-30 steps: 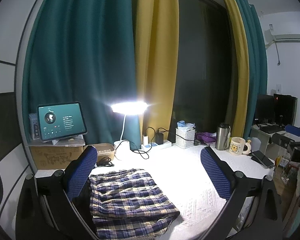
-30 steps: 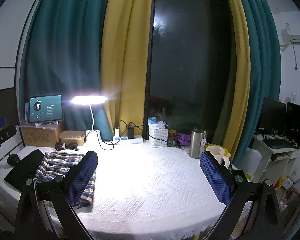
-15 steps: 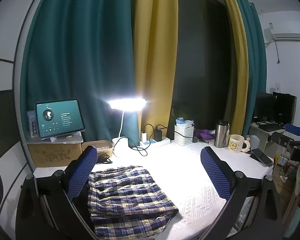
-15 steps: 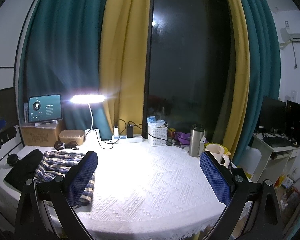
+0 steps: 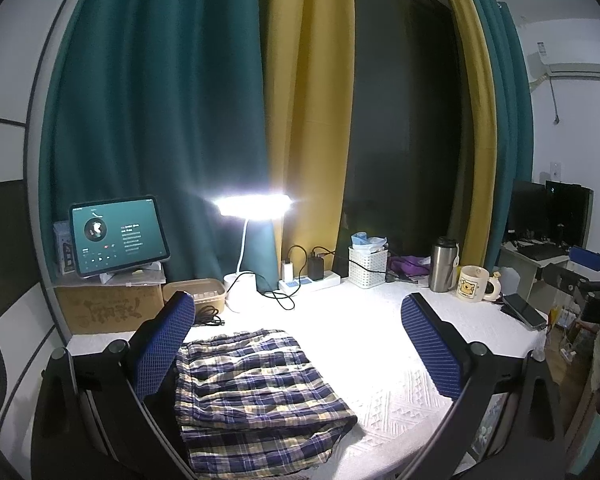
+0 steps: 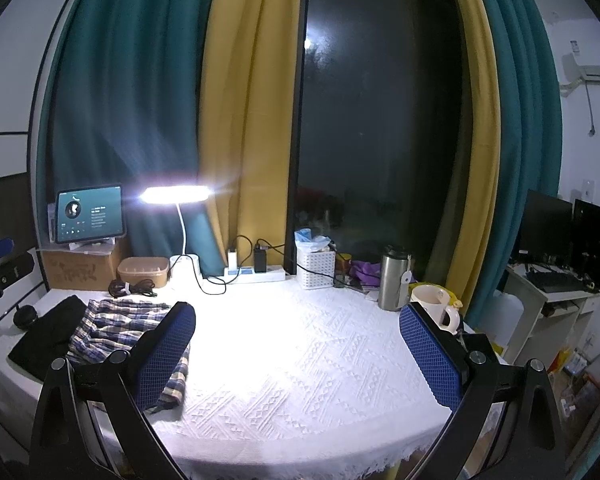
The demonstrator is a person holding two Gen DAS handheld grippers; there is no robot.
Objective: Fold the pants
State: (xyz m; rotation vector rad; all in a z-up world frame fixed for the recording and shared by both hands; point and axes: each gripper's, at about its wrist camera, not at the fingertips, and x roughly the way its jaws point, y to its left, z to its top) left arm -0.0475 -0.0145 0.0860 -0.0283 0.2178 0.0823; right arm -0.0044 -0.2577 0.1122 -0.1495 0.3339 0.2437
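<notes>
The plaid pants [image 5: 252, 392] lie folded in a neat rectangle on the white tablecloth [image 5: 380, 360], low and left in the left wrist view. My left gripper [image 5: 300, 348] hangs open above them, nothing between its blue pads. In the right wrist view the same pants [image 6: 116, 328] sit at the far left, partly behind the left pad. My right gripper [image 6: 300, 356] stands open over bare tablecloth [image 6: 300, 360], well right of the pants. A dark garment [image 6: 48, 336] lies beside the pants on their left.
Along the back stand a lit desk lamp [image 5: 254, 206], a tablet [image 5: 116, 234] on a cardboard box [image 5: 108, 308], a power strip [image 5: 310, 282], a white basket [image 5: 368, 266], a steel flask [image 5: 442, 264] and a mug [image 5: 472, 282]. A phone [image 5: 524, 312] lies near the right edge.
Both grippers have risen and tilted up slightly, so the table and pants sit a little lower in view. The pants have not moved. Both stay open.
</notes>
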